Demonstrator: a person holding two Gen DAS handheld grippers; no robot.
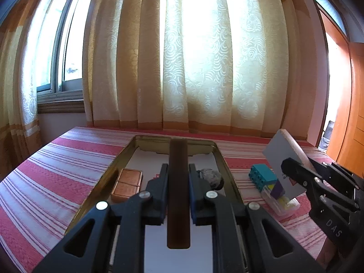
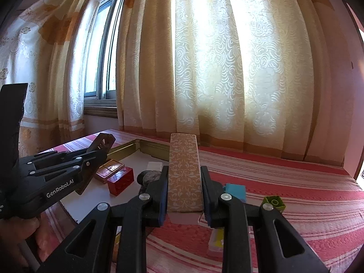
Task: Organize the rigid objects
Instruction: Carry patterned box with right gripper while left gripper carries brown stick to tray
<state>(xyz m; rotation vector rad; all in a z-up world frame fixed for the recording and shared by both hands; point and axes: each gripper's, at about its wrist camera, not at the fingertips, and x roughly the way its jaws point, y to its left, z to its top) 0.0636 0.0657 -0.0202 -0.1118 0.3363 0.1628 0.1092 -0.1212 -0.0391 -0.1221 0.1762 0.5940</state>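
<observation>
Black jaws of the left gripper are squeezed tight on a dark brown wooden comb, held on its edge above a gold tin tray. The comb sticks out forward over the tray. Inside the tray lie a copper-coloured box, a red block and a grey stone.

The right gripper has its jaws closed on a long, flat box with a tan swirly pattern. It holds the box up in the air, to the right of the tray, and tilted up at the far end.

Under it, on the red-and-white striped tabletop, sit a teal toy brick, a green toy brick and a clear case with yellow bits. They are close together, just right of the tray.

Past the tabletop hang cream curtains with light coming through. A window shows at the left.
</observation>
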